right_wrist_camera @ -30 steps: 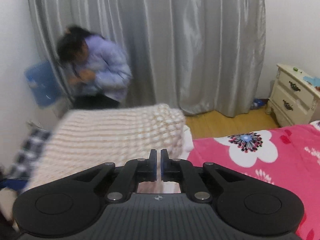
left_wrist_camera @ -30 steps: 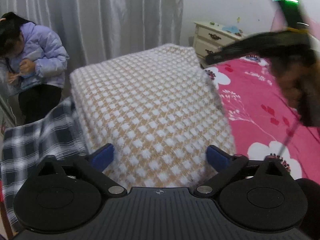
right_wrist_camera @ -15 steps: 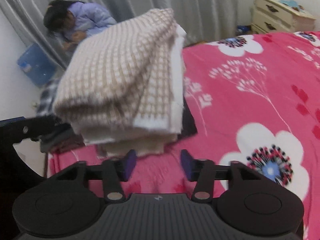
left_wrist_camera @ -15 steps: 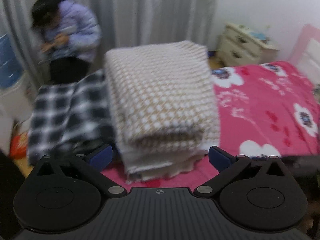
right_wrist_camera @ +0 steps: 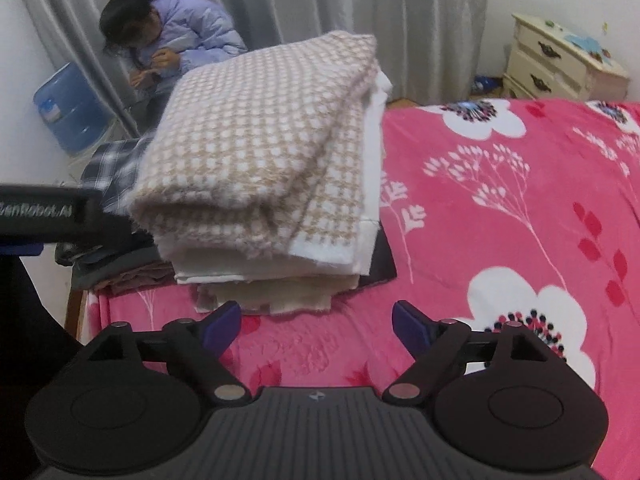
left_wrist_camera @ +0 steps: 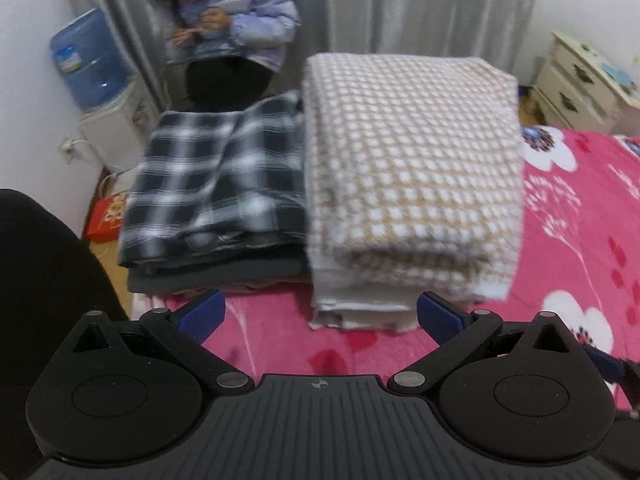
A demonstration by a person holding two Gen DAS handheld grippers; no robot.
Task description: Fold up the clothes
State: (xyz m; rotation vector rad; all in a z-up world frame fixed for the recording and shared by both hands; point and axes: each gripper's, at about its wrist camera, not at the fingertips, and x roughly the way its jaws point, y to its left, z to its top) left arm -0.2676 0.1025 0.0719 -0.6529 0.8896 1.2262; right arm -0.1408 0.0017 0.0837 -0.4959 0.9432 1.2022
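Both grippers have backed off the folded beige-checked blanket point(left_wrist_camera: 412, 168), which now rests on a stack on the pink floral bedspread point(left_wrist_camera: 576, 264). Left wrist view: the left gripper point(left_wrist_camera: 320, 314) hangs released just short of the blanket, jaws spread wide, nothing between them. Beside the blanket lies a blurred black-and-white plaid garment point(left_wrist_camera: 216, 188); behind it sits a person in a lilac jacket point(left_wrist_camera: 240, 12). Right wrist view: the right gripper point(right_wrist_camera: 316, 326), jaws just opened and empty, faces the blanket's near edge. Layers beneath it are hard to tell apart; the plaid garment is mostly hidden.
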